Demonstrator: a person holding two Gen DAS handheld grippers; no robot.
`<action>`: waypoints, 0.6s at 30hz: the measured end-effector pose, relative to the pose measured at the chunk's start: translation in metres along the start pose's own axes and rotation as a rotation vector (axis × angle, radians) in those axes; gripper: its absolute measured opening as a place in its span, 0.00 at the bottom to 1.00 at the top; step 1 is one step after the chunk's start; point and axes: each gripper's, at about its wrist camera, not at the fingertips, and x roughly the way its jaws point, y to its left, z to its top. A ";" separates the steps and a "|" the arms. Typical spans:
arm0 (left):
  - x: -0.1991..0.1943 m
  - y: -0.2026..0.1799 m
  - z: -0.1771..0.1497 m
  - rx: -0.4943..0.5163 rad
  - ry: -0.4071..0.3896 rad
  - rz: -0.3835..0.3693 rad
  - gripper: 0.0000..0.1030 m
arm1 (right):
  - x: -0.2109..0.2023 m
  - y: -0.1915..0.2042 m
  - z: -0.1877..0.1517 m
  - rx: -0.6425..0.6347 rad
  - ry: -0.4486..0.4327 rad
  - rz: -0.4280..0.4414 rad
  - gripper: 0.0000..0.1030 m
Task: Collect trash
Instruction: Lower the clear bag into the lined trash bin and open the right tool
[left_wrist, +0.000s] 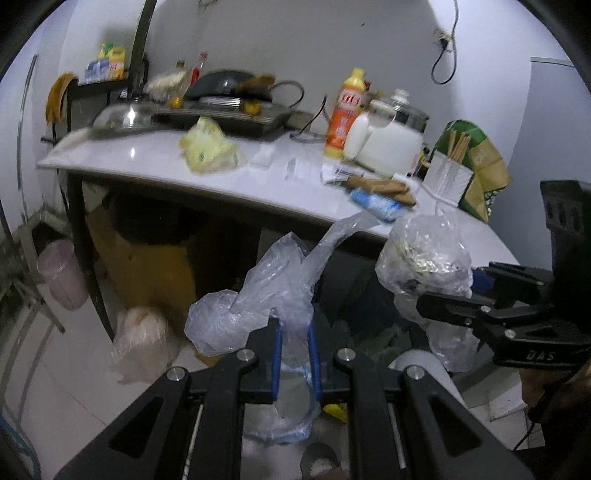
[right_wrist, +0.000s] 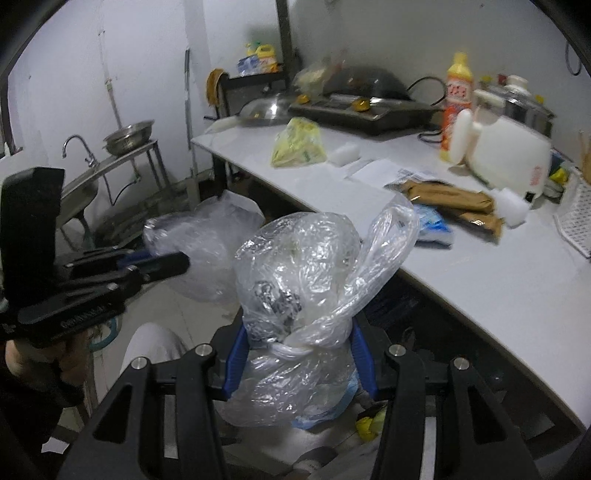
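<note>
Both fisheye views were taken from the wrists, angled downward along the gripper fingers, close above the held plastic bags. The white counter (left_wrist: 155, 162) (right_wrist: 480, 258), its orange bottle (left_wrist: 345, 110) (right_wrist: 456, 107) and yellow bag (left_wrist: 207, 147) (right_wrist: 299, 147) were shared; each view caught the other gripper.

You've got two clear plastic bags. The knotted bag (right_wrist: 299, 280) is bulging, crinkled, with dark and silvery scraps inside, its tied neck low and a loose handle loop sticking up right; it's clamped in your right hand-held gripper (right_wrist: 295, 354). The limp empty bag (left_wrist: 273, 295) is twisted, tail trailing up right, pinched in your left hand-held gripper (left_wrist: 295, 343). Both hang off the tabletop (right_wrist: 480, 258) edge, over the floor.
</note>
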 end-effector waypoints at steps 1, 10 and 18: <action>0.006 0.003 -0.005 -0.008 0.014 0.001 0.11 | 0.005 0.000 -0.001 -0.003 0.008 0.005 0.46; 0.063 0.018 -0.036 -0.040 0.143 0.002 0.11 | 0.053 -0.002 -0.021 0.001 0.106 0.023 0.46; 0.117 0.014 -0.051 -0.061 0.239 -0.033 0.11 | 0.092 -0.028 -0.040 0.041 0.192 0.007 0.46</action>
